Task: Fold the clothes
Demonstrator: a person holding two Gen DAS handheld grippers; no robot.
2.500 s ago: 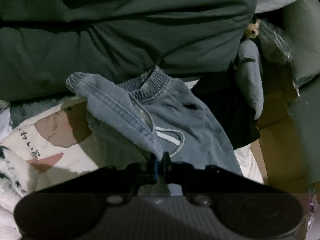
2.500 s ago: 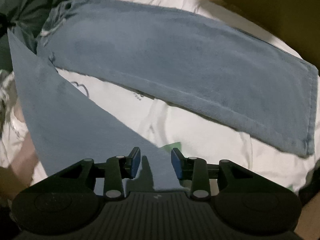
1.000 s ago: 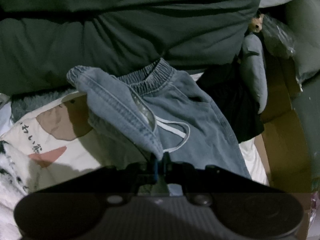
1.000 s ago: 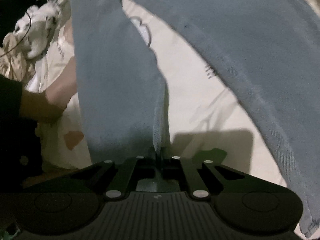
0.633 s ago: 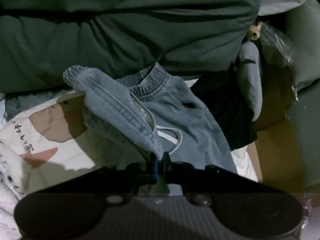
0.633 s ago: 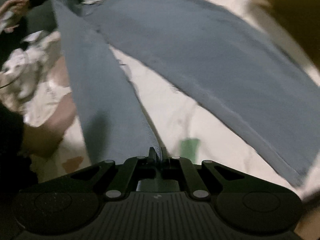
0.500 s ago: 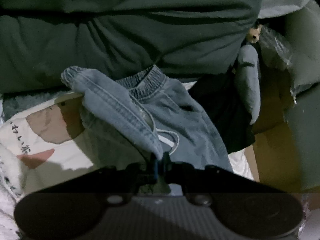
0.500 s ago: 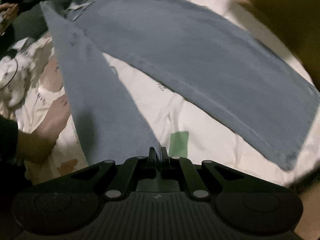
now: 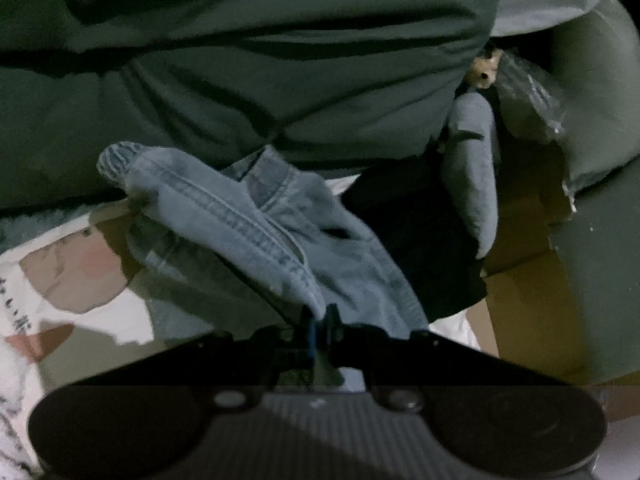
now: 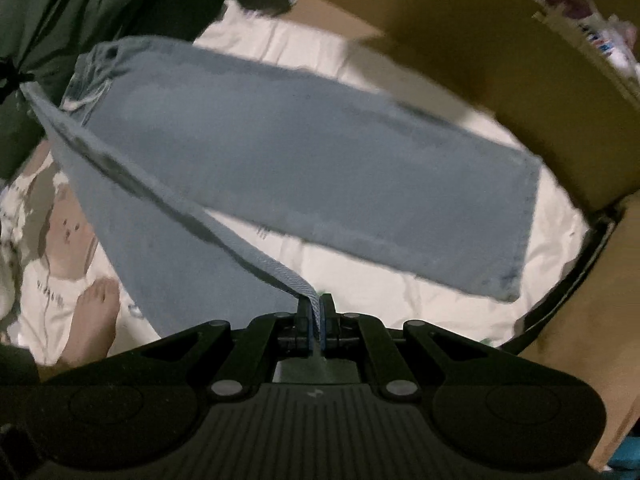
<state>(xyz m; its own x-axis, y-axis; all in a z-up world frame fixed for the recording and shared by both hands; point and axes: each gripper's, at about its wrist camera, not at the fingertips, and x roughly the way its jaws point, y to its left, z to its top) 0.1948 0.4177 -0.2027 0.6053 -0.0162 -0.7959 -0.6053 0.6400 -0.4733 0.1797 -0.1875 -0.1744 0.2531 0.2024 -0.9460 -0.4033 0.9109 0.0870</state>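
Note:
A pair of light blue jeans lies on a white printed sheet. In the left wrist view its bunched waist end [image 9: 240, 220] rises toward my left gripper [image 9: 318, 314], which is shut on a fold of the denim. In the right wrist view one leg [image 10: 320, 176] lies flat and stretched to the right. The other leg [image 10: 160, 216] is lifted off the sheet, and my right gripper [image 10: 316, 312] is shut on its hem edge.
A dark green duvet [image 9: 240, 60] fills the back. A black garment [image 9: 408, 232] and a grey-blue cushion [image 9: 472, 168] lie right of the waist. Brown cardboard [image 10: 500, 60] borders the sheet [image 10: 400, 292] on the right. A bare foot [image 10: 96, 316] rests at lower left.
My right gripper has closed on the near leg's hem, lifted it and swung it toward the flat leg. My left gripper keeps its hold; the waist fold has shifted slightly.

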